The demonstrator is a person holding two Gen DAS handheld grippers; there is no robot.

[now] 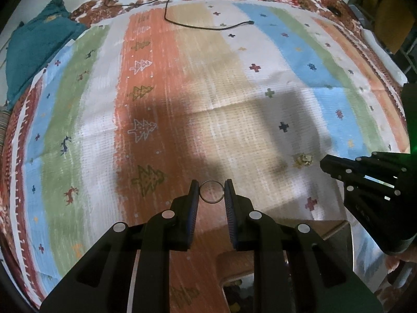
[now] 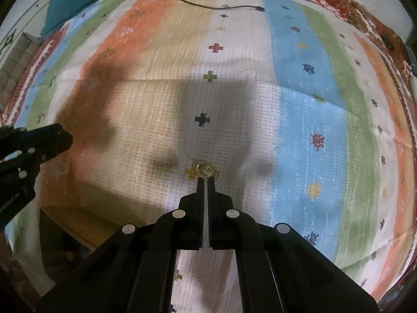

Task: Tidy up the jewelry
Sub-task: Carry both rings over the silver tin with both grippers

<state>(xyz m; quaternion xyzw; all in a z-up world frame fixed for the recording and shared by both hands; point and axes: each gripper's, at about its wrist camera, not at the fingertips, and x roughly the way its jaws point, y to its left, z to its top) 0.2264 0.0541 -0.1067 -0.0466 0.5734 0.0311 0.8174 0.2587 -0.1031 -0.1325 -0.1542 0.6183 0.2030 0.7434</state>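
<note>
A thin metal ring (image 1: 211,192) hangs between the tips of my left gripper (image 1: 211,190), which is shut on it a little above the striped mat (image 1: 234,120). In the right wrist view my right gripper (image 2: 206,180) is shut on a small gold jewelry piece (image 2: 204,170), pinched at the very fingertips. The left wrist view shows the same gold piece (image 1: 303,159) at the tip of the right gripper (image 1: 324,163), off to the right. My left gripper (image 2: 63,138) enters the right wrist view from the left edge.
An open brown box (image 1: 325,230) with small items inside sits on the mat just below both grippers, and the box (image 2: 78,217) also shows at lower left. A black cable (image 1: 208,27) lies at the far side. A teal cloth (image 1: 39,44) lies bunched at the far left.
</note>
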